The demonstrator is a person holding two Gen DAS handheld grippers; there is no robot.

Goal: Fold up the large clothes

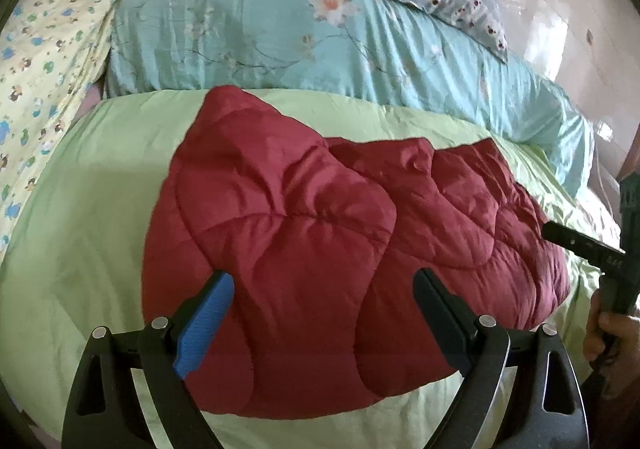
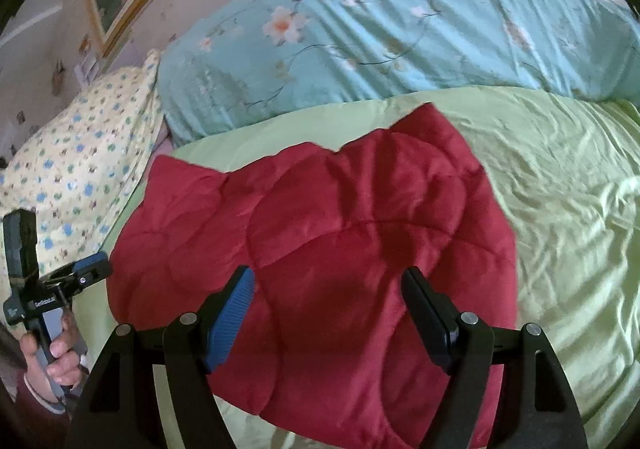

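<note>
Both wrist views look down closely, sharing the red padded garment [image 1: 320, 249] [image 2: 340, 241].

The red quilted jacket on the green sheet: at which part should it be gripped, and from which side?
Probably at the near hem of the red quilted jacket, coming from the side nearest the person. This edge lies flat on the green sheet and already sits just before the open right gripper and left gripper. The puffy middle looks too thick for the jaws.
</note>
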